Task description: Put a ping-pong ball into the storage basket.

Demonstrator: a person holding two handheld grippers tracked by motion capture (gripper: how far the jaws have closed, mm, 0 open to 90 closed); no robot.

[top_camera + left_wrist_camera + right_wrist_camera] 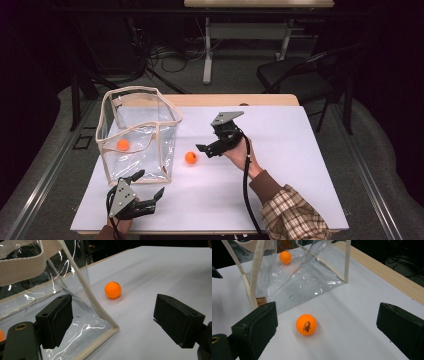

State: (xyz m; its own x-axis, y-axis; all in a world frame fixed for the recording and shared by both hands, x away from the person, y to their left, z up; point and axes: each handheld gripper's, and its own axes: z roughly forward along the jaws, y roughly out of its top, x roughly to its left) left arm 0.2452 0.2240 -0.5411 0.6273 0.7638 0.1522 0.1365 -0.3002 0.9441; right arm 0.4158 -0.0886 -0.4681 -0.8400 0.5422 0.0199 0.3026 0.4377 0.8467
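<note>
Two orange ping-pong balls: one inside the clear bag [137, 132], one loose [306, 324] just ahead of the right gripper [210, 148], between its spread, empty jaws. Likely step: picking it up; closing comes next. Left gripper [150, 189], also spread, waits beside the bag's corner.
</note>
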